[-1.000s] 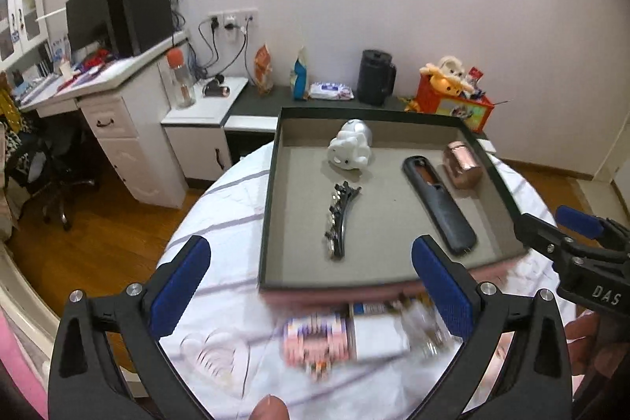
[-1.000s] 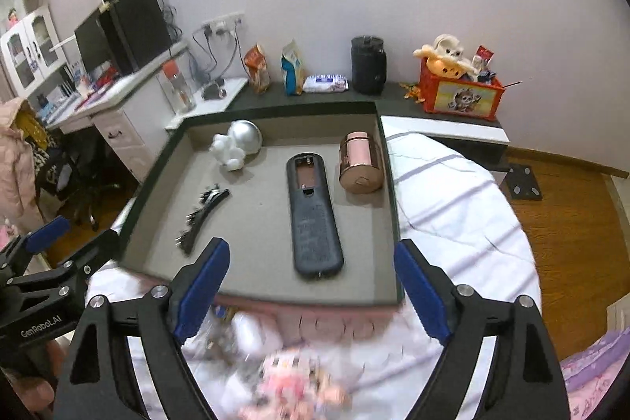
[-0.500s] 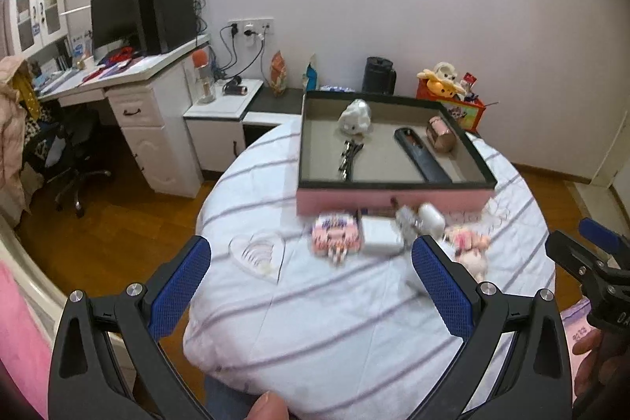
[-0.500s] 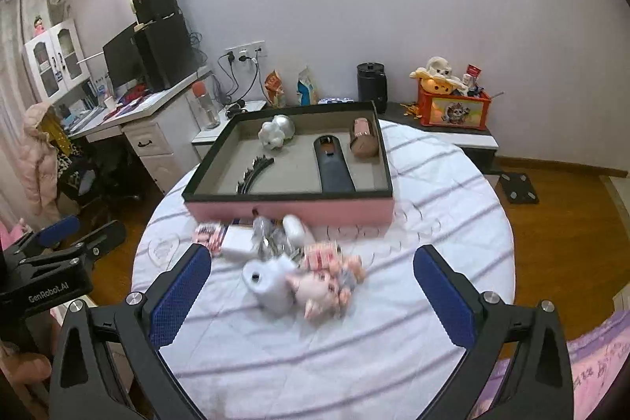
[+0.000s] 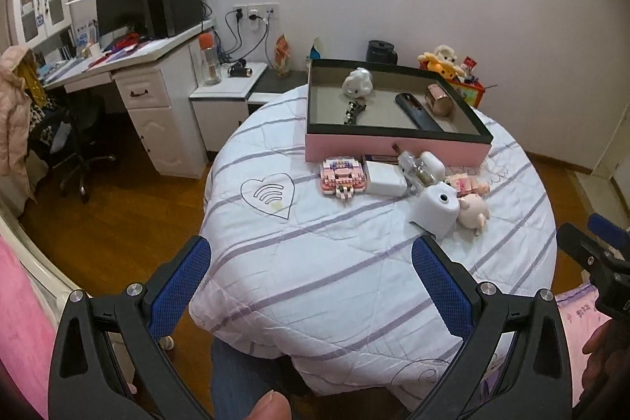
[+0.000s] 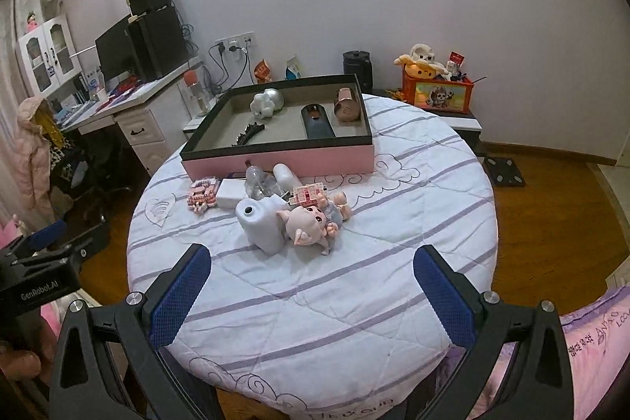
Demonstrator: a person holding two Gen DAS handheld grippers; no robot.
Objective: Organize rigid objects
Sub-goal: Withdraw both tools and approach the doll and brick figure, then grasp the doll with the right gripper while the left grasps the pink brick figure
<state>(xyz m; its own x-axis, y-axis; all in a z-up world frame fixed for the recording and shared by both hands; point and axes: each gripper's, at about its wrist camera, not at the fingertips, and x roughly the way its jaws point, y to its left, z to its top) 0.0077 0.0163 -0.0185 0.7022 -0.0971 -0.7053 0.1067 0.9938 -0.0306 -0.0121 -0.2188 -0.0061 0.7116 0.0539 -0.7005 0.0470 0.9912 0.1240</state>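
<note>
A pink box with a dark rim (image 5: 393, 144) (image 6: 275, 160) stands at the far side of the round table (image 6: 354, 282). Inside lie a white figurine (image 6: 263, 105), a black hair clip (image 6: 246, 133), a dark remote (image 6: 317, 123) and a copper cylinder (image 6: 346, 102). In front of the box sits a cluster: pink block toy (image 5: 341, 176), white charger (image 5: 384, 178), clear bottle (image 6: 256, 180), white cylinder (image 6: 260, 223), pig doll (image 6: 309, 223). My left gripper (image 5: 311, 272) and right gripper (image 6: 311, 276) both hang open and empty over the table's near edge, well back from the cluster.
A white desk (image 5: 149, 81) with a monitor, an office chair (image 5: 78, 144) and a low cabinet stand left of the table. An orange toy bin (image 6: 437, 91) sits by the wall at the back right. Wooden floor surrounds the table. A person's thumb (image 5: 271, 406) shows at the bottom edge.
Both grippers have pulled back from over the box to the table's near edge, so the whole table and the cluster of objects now show. Both jaws stay wide open.
</note>
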